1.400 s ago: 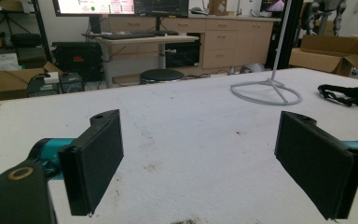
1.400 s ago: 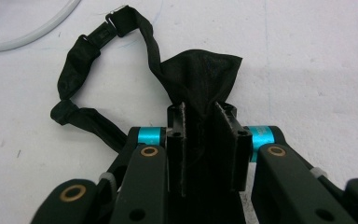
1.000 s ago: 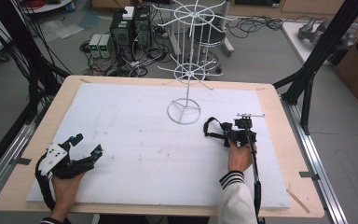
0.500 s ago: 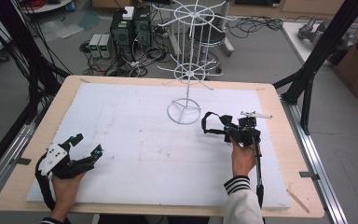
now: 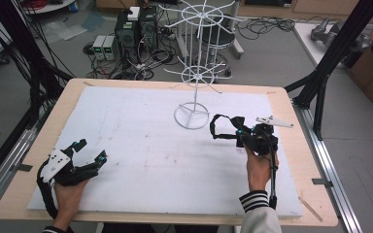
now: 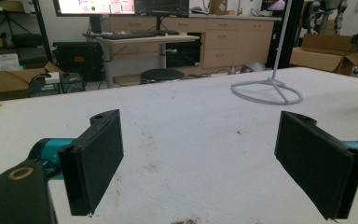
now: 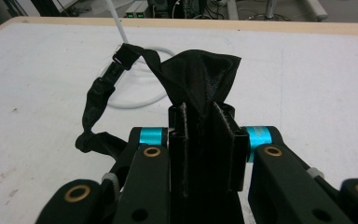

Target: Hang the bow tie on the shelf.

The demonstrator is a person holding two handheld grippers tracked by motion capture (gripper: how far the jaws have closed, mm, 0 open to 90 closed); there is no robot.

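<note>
While the white-covered worktop point(image 5: 141, 145) lies under both hands, the wire rack point(image 5: 194, 77) stands just ahead and left of the right claw point(image 5: 238, 132), which is clenched on a black fabric piece point(image 7: 200, 77) with its strap point(image 5: 216, 127) dangling toward the rack's ring base. Lift high enough for the loop to clear a prong, then lower it on. Well to the left, the left claw point(image 5: 88, 151) rests released.

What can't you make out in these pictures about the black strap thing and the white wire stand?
- Black fabric item: its lower part is hidden between the right gripper pads, right gripper view; what kind of item it is stays unclear.
- Same item, high view: too small for detail.
- White wire stand: pole cut off by the top edge, left gripper view.
</note>
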